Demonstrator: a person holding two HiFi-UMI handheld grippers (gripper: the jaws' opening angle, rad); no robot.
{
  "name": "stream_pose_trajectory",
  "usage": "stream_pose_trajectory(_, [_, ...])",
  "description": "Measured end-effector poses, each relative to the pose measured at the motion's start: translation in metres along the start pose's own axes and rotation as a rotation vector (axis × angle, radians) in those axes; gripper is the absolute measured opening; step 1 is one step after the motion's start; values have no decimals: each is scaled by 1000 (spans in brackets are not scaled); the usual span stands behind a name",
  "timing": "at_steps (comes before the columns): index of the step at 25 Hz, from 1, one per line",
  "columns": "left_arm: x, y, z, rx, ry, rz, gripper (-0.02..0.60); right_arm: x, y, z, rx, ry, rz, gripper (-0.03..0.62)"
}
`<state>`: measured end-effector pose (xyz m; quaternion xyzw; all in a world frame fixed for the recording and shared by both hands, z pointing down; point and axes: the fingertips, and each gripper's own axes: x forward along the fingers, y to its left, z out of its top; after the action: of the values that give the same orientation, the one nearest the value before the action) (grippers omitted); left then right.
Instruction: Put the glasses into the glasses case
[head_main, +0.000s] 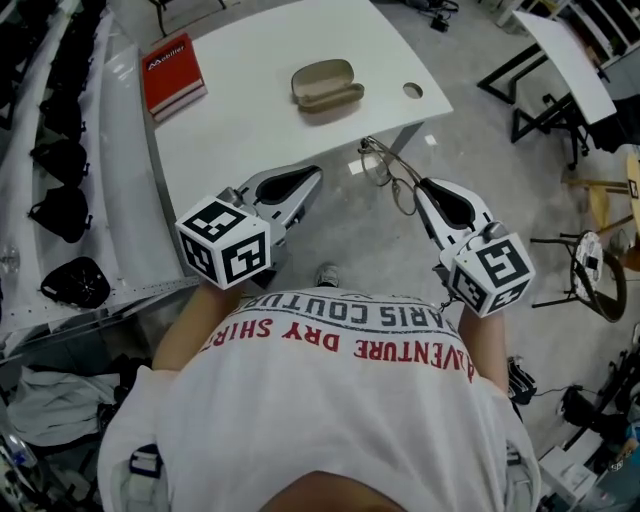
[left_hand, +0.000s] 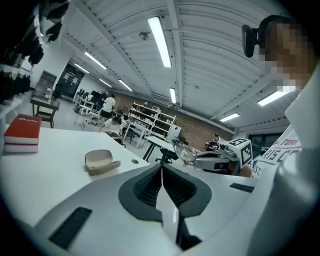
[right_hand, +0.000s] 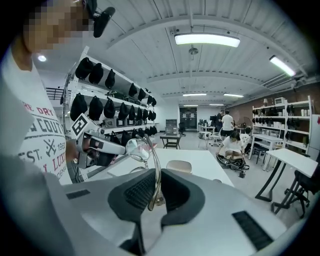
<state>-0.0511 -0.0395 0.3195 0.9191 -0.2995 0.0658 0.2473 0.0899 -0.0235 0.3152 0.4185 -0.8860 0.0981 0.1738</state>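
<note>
The beige glasses case (head_main: 325, 83) lies open on the white table (head_main: 250, 130), toward its far side; it also shows as the case (left_hand: 100, 161) and the case (right_hand: 179, 166). My right gripper (head_main: 420, 186) is off the table's near right corner, shut on one temple of the thin-framed glasses (head_main: 385, 168). The glasses stick up from the jaws, one lens (right_hand: 137, 149) above the right gripper (right_hand: 155, 172). My left gripper (head_main: 311, 176) hovers over the table's near edge, its jaws shut and holding nothing. From the left gripper (left_hand: 161, 167) I see the glasses (left_hand: 186, 152) to the right.
A red book (head_main: 172, 75) lies at the table's far left, and a round cable hole (head_main: 413, 90) is near the right edge. Shelves with black caps (head_main: 62, 210) run along the left. Table frames and a stool (head_main: 590, 275) stand on the floor to the right.
</note>
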Motion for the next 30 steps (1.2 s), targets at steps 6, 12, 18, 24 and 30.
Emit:
stream_pose_trajectory(6, [7,28,6,-10,-4,-7,29,22,-12,6,-15,24,-27,44])
stream_pose_trajectory(12, [9,41,5,0,-6,2,29,28,-17,4,-24,42,-41,44])
stream_pose_trajectory(18, [15,48,7,17,-12,30,29,43,-26,0,-33,33,-16,44])
stream_pose_trajectory(24, [24,62,18,19,-17,81,29,66,-44,12,-45,14,34,44])
stream_pose_trajectory(30, [46,87,30,-16,-16,133,29,97,-73,23,-59,28,90,44])
